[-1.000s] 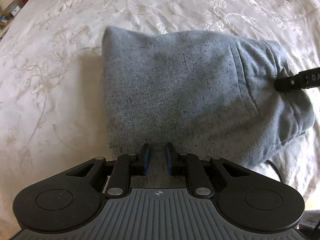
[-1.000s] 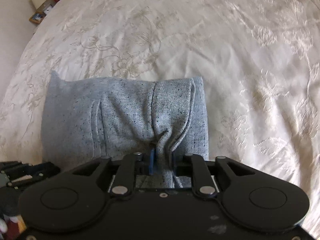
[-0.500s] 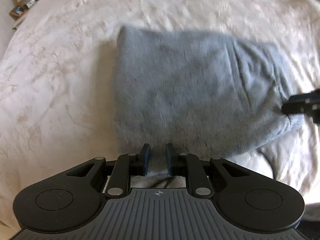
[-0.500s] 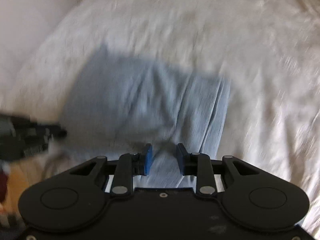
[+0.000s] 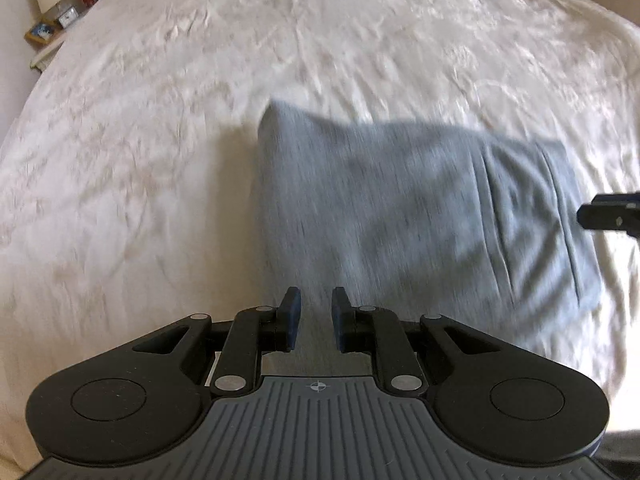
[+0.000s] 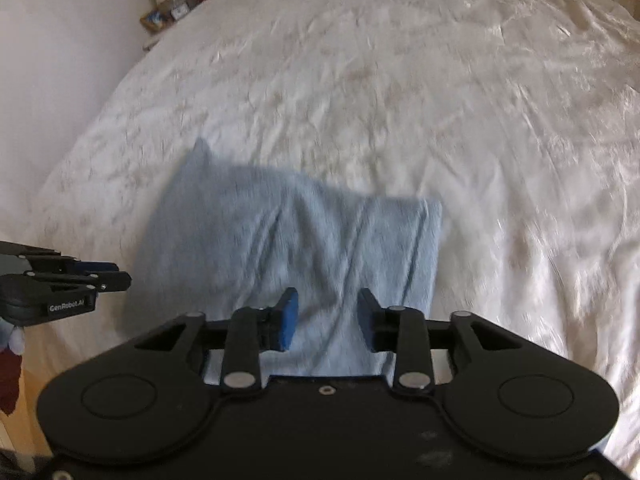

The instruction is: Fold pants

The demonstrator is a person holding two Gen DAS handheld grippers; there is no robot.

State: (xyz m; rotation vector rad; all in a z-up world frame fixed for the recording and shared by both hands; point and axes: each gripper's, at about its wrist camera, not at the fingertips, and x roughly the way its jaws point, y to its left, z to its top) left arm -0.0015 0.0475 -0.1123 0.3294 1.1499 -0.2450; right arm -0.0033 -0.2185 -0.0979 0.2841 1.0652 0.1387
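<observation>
The grey-blue pants (image 5: 400, 208) lie folded into a flat rectangle on the white bedspread (image 5: 160, 120). My left gripper (image 5: 316, 312) hovers over their near left edge, jaws a narrow gap apart with no cloth pinched between the pads. In the right wrist view the pants (image 6: 280, 232) lie below my right gripper (image 6: 328, 316), whose jaws are opening; cloth shows beneath the gap but the pads do not press on it. The left gripper (image 6: 120, 274) sits just off the pants' left edge. The right gripper (image 5: 612, 216) pokes in at the pants' right side.
The embroidered bedspread (image 6: 440, 80) stretches far beyond the pants. A bedside shelf with a lamp and small items (image 5: 60, 8) stands at the far left corner. The bed's left edge drops off beside a pale wall (image 6: 48, 80).
Both grippers have risen, so the pants look smaller. The right gripper let go of the bunched cloth it pinched and its jaws spread. The pants now lie flatter.
</observation>
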